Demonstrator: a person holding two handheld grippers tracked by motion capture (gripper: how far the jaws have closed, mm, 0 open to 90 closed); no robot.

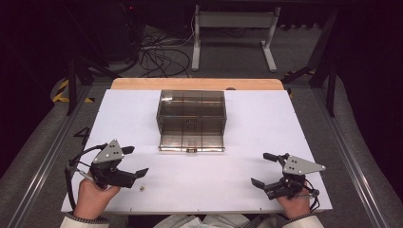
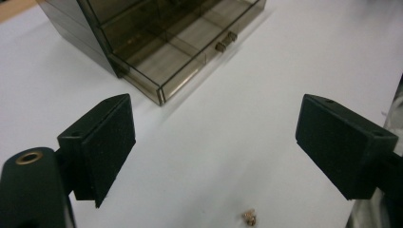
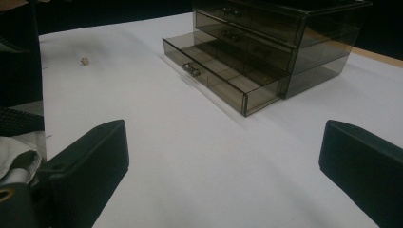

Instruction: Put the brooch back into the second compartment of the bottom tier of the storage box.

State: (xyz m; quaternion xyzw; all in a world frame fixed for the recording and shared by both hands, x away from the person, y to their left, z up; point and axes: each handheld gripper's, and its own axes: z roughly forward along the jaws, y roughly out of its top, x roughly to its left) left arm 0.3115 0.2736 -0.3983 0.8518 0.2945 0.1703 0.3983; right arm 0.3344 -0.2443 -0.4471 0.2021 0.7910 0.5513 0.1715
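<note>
Two claws sit low on the white surface (image 1: pixel 142 114), both empty. The left claw (image 1: pixel 135 161) rests at about 8 o'clock, jaws spread wide, held by a hand (image 1: pixel 92 197). The right claw (image 1: pixel 263 168) sits at about 4 o'clock, jaws likewise wide apart, gripped by the other hand (image 1: pixel 297 204). Between them, toward 12 o'clock, stands a smoky transparent drawer box (image 1: pixel 191 111); its bottom drawer (image 1: pixel 191 142) is pulled out toward the person. A tiny tan object (image 1: pixel 141 189) lies just beside the left claw, at roughly 7 o'clock, well apart from the box; too small to identify.
</note>
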